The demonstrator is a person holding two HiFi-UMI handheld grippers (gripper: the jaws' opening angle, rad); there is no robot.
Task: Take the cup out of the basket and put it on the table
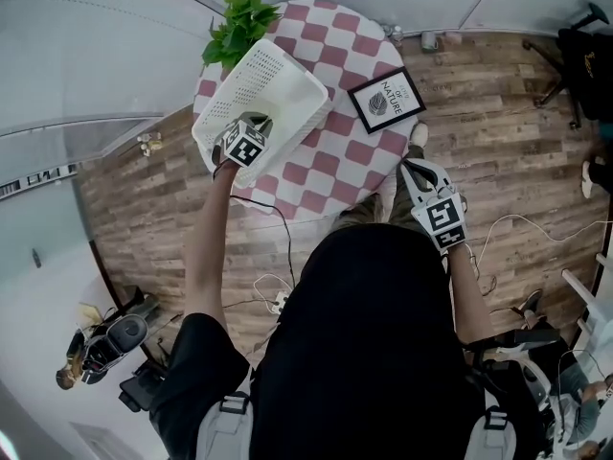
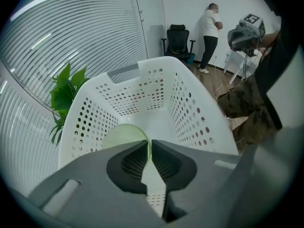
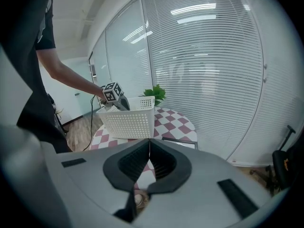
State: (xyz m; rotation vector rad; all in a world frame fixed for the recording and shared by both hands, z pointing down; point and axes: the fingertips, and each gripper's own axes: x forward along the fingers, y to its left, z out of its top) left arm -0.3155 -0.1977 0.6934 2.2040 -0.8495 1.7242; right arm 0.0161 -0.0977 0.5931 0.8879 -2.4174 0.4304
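A white perforated basket (image 1: 287, 77) stands on the round red-and-white checked table (image 1: 335, 41). My left gripper (image 1: 251, 134) reaches down into it. In the left gripper view its jaws (image 2: 149, 145) are pinched on the rim of a pale green cup (image 2: 121, 136), which sits inside the basket (image 2: 190, 103), close to the near wall. The lower part of the cup is hidden behind the jaws. My right gripper (image 1: 415, 168) hangs beside the table's near right edge, shut with nothing in it (image 3: 148, 141). From there the basket (image 3: 129, 120) and the left gripper (image 3: 113, 95) show across the table.
A leafy green plant (image 1: 239, 22) stands at the table's far left, right behind the basket. A black-framed picture (image 1: 386, 99) lies on the table to the basket's right. Cables (image 1: 273, 300) run over the wooden floor. A person (image 2: 209, 37) and an office chair (image 2: 176, 41) are at the back.
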